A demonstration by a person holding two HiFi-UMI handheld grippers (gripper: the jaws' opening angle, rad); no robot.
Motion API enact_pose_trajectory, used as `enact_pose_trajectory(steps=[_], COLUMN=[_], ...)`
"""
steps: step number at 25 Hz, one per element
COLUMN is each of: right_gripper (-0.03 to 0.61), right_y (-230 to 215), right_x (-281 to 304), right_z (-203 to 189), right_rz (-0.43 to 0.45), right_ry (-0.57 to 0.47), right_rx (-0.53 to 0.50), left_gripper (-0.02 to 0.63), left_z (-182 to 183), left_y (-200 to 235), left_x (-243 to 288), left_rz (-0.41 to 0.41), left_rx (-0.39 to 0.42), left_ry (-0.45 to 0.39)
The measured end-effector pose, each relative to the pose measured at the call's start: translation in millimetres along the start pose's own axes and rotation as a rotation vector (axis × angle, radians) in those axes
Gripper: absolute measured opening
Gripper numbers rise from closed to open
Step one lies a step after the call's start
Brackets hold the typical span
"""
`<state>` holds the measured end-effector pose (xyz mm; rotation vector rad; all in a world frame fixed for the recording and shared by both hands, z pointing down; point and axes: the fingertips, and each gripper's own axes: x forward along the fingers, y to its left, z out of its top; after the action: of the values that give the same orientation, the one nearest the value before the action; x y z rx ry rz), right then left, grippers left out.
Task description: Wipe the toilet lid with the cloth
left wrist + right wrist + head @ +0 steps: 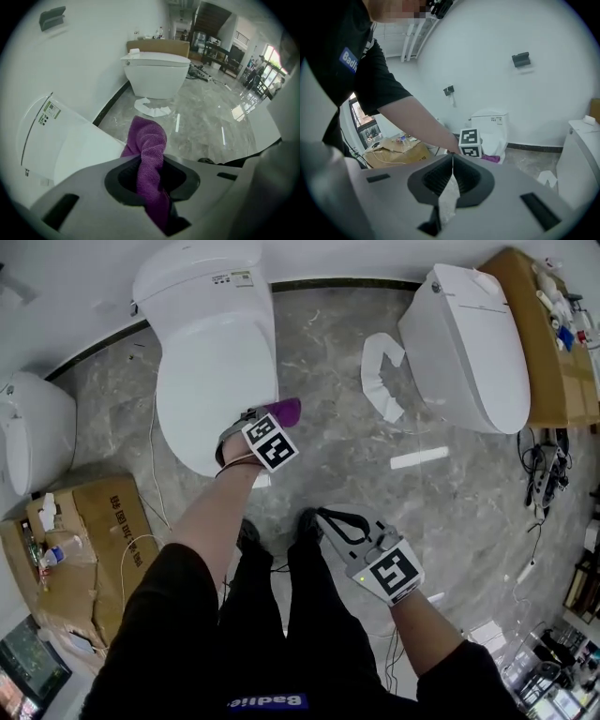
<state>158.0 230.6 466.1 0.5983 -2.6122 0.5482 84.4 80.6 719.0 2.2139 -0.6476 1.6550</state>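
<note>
Marble floor (328, 381), second toilet (478, 352), cardboard box (98, 521), left gripper (266, 431) holding cloth (150, 145)

head view: the left gripper (264, 420) covers part of the cloth (286, 411); only a purple end shows. print on the label (232, 279) behind the toilet lid (211, 362) is too small to read. a second toilet (33, 432) is cut off by the left edge.
</note>
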Motion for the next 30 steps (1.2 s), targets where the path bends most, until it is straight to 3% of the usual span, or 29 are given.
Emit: enact_pose_trajectory(steps=[4,13,17,20,26,30], right_gripper=[0.029,0.029,0.029,0.029,0.029,0.029], right_y=[6.0,63.5,88.1,99.9,95.1,86.4], right_x=[-2.6,42.8,53.6,45.4,5.5,-38.0], right_z=[-2.5,23.5,32.8,39.0,24.8,21.9], right_rz=[-0.002,0.019,0.007,-0.005,-0.024,-0.036], right_ry=[0.005,-0.007,-0.014,-0.038,-0.034,-0.04], right_rx=[-0.002,-0.05,-0.052,-0.046,-0.01,-0.024], left_gripper=[0.081,0.081,0.08,0.081,0.08,0.081], left_z=[-32.8,-194.5,-230.8,-218.6,-123.7,-84.1], left_y=[5.1,61.1,59.4,42.5,-45.6,-106.4], left_x=[-13.5,-64.5,-72.4,-70.5,-49.3,-47.9], left_rz=[0.016,0.109,0.102,0.08,-0.042,-0.108], left_rx=[-0.045,-0.273,-0.332,-0.335,-0.3,-0.359], left_ry=[0.01,0.071,0.069,0.058,-0.043,-0.08])
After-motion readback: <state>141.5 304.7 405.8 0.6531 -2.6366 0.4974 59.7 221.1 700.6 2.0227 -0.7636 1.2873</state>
